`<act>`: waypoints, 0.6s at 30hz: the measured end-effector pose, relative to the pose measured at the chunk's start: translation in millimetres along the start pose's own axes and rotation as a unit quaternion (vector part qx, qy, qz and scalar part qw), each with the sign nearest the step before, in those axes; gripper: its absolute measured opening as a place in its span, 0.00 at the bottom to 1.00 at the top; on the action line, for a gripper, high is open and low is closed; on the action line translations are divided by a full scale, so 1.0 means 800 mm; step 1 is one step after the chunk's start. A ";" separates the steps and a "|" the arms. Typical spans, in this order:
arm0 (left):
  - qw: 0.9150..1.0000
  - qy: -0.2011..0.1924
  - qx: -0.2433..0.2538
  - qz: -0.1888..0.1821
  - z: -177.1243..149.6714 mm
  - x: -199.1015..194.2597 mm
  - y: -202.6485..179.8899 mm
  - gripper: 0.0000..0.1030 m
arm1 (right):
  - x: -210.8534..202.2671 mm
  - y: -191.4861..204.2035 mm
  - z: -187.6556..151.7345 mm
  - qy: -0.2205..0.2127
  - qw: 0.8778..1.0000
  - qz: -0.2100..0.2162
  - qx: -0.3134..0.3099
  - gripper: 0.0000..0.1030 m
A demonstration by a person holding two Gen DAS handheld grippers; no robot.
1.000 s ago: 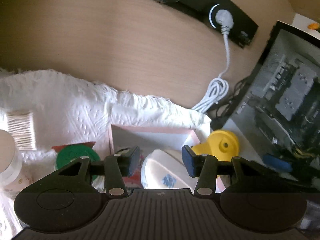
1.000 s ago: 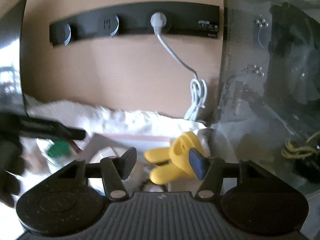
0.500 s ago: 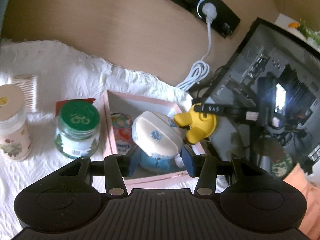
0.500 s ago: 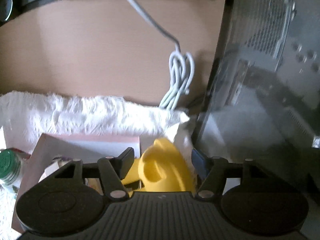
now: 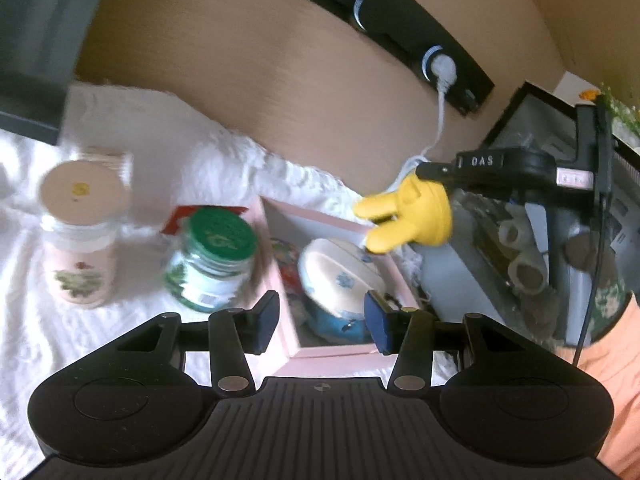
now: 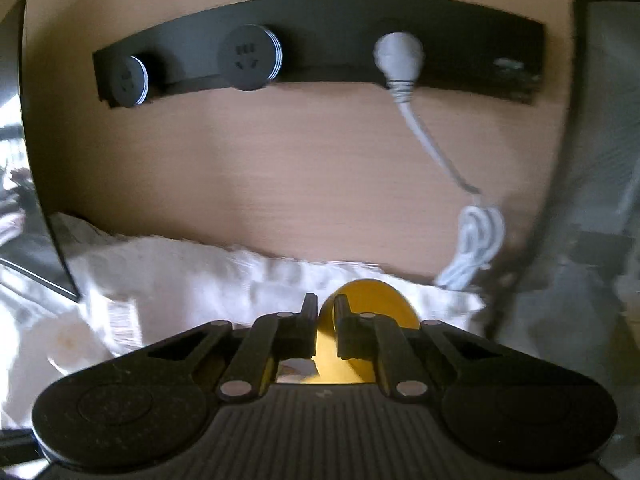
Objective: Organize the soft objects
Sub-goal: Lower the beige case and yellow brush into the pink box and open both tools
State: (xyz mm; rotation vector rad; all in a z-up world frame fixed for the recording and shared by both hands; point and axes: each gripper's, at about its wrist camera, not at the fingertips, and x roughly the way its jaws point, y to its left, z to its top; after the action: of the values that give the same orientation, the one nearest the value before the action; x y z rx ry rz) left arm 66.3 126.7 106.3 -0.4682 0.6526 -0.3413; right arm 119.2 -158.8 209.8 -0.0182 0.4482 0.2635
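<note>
**Toy pinched and clear of the box: keep the squeeze gentle**

While the right gripper [image 6: 322, 320] closes on the yellow toy [image 5: 412, 216], the toy is already pinched thin between its jaws, so it looks soft and squashy. In the left wrist view the toy hangs just above the far right corner of the pink box [image 5: 332, 350], w/ its two stubby lobes pointing back over the box.

Near to far from the box:
- Left gripper [image 5: 322, 320] hovers over the box's near edge, jaws about half open, nothing between them.
- Inside the box: a white and blue plush [image 5: 340, 276] w/ a colourful item beside it, too blurred to name.
- Just left of the box: green-lid jar [image 5: 212, 256]; further left, a white-lid jar [image 5: 80, 236]. Both stand on the white cloth [image 5: 200, 160].
- Beyond the box: wall w/ a black socket strip [image 6: 320, 44] and a white cable [image 6: 476, 240].

Doing it well, as I judge it:
- Don't squeeze more than needed; a soft toy can squirm out sideways if the grip is near its edge.
- Whether it goes into or out of the box can't be told, so carry it high enough to clear the box wall and the jars.
- Keep the left gripper out of the toy's path, ready to steady the box if it shifts.
</note>
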 end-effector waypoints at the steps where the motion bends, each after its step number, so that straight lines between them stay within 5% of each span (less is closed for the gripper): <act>1: 1.000 -0.002 -0.002 0.006 -0.001 -0.006 0.004 0.50 | 0.009 0.003 -0.002 0.010 1.000 0.009 0.009 0.08; 5: 0.999 -0.003 -0.008 0.036 -0.008 -0.024 0.017 0.50 | 0.062 -0.008 -0.034 0.072 0.993 0.057 0.080 0.09; 9: 0.999 0.001 -0.015 0.050 -0.018 -0.033 0.027 0.50 | 0.070 -0.032 -0.057 0.068 0.981 0.111 0.146 0.12; 12: 0.998 0.008 -0.017 0.062 -0.024 -0.032 0.029 0.50 | 0.045 -0.036 -0.048 0.044 0.985 0.103 0.134 0.29; 14: 0.997 0.009 -0.013 0.074 -0.027 -0.029 0.030 0.50 | 0.022 -0.036 -0.043 0.017 0.990 0.086 0.114 0.49; 18: 0.995 0.010 -0.002 0.102 -0.033 -0.025 0.030 0.50 | -0.004 -0.033 -0.040 -0.002 0.994 0.067 0.089 0.51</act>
State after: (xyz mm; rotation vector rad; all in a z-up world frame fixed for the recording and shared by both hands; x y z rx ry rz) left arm 38.1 147.7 85.5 -0.3987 0.7151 -0.1510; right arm 109.6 -187.2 181.1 0.1871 0.4682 0.3542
